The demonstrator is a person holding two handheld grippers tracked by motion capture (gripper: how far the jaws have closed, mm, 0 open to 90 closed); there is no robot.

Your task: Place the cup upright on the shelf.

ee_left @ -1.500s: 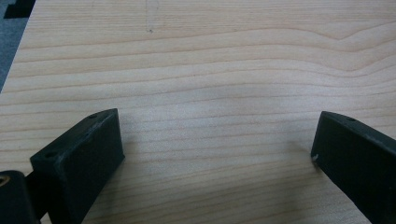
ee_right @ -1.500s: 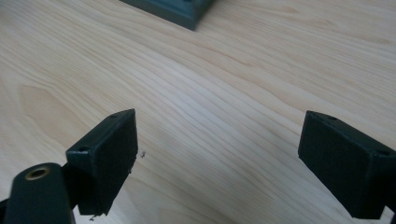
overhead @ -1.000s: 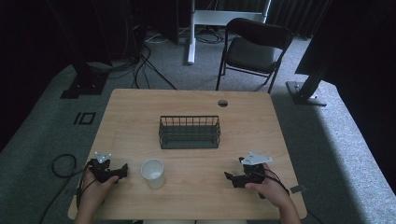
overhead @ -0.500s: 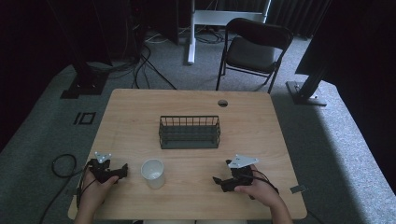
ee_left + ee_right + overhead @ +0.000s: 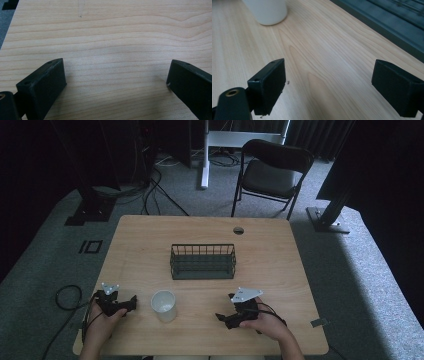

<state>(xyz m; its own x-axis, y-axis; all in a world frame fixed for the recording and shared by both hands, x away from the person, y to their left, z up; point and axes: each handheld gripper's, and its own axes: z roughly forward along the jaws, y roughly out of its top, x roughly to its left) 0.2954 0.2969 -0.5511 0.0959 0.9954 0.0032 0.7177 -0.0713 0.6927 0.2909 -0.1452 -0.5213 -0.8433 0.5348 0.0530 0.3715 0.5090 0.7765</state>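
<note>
Light wood table w/ visible grain is taking up the middle of the room. Nearest edge: left gripper is sitting low over bare wood, jaws wide apart, nothing btwn them. Right gripper is doing the same near the front right, jaws also spread, empty. White cup is standing upright btwn the two, apart from both. Further back, dark wire basket is sitting mid-table, then a round cable hole. Beyond the table: grey carpet, black folding chair, loose cables, dark curtains.
</note>
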